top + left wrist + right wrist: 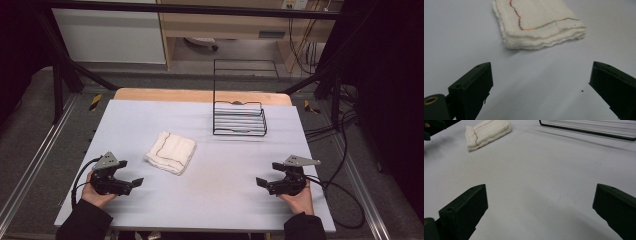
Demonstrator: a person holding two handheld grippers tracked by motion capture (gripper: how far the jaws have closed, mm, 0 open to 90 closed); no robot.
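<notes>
A folded white cloth [171,152] with a coloured stitched line lies left of centre on the pale table [215,200]. My left gripper [131,184] rests near the front left, open, a short way below and left of the cloth. In the left gripper view the cloth [539,23] lies just ahead of the open left gripper [541,82]. My right gripper [264,184] sits open at the front right, pointing left, with bare table between its jaws. The right gripper view has the cloth [487,133] far off at upper left beyond the right gripper [540,205].
A black wire rack [239,118] stands at the back right of the table, its base edge [586,130] across the top of the right gripper view. Black frame posts and cables [345,200] flank the table. Wooden edge [200,95] runs along the back.
</notes>
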